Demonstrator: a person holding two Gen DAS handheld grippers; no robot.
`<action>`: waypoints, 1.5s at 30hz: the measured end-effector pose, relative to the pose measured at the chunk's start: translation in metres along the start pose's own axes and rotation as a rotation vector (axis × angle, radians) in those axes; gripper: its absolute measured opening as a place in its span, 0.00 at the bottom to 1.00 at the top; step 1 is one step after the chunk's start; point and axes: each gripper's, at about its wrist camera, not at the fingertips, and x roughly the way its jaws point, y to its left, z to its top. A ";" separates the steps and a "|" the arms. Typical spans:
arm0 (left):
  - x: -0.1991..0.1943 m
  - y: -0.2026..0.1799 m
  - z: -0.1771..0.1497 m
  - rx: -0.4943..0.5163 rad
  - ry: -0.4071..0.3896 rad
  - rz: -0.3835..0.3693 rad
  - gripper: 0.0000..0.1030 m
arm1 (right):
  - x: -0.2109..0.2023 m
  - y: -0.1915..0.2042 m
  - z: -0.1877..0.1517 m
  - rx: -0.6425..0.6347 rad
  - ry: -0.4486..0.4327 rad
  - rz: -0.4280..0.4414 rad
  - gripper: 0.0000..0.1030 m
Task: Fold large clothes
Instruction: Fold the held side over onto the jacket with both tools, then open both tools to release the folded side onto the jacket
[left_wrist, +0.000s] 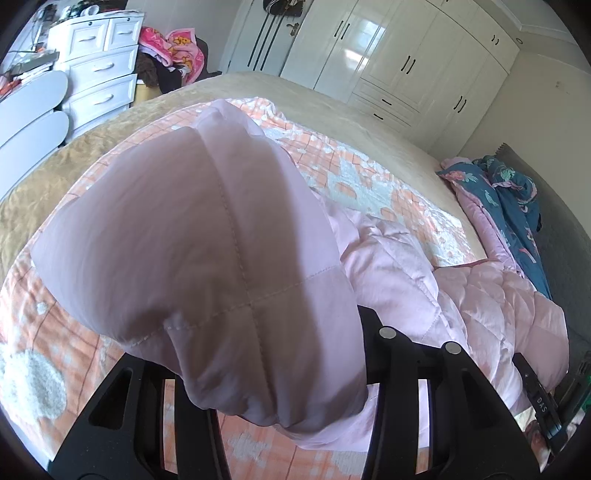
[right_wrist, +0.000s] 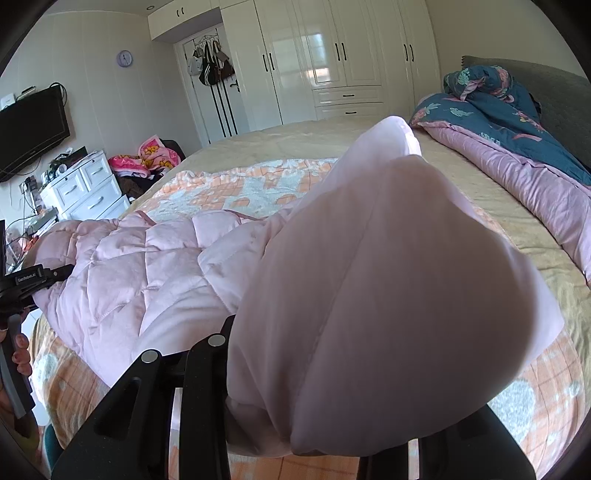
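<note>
left gripper pinching quilted pink jacket | right gripper pinching its puffy fold

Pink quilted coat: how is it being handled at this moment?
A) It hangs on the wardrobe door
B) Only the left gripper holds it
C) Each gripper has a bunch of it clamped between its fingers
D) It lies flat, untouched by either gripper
C: the pink quilted coat bulges out from the left gripper and from the right gripper alike.
</note>
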 end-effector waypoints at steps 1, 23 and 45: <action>-0.001 0.001 -0.002 0.001 0.001 -0.001 0.34 | -0.002 0.000 -0.002 0.002 0.002 -0.002 0.31; 0.000 0.020 -0.046 0.014 0.042 0.037 0.39 | 0.010 -0.031 -0.049 0.154 0.109 -0.018 0.34; 0.002 0.026 -0.061 -0.002 0.045 0.038 0.44 | -0.034 -0.060 -0.085 0.300 0.171 0.026 0.89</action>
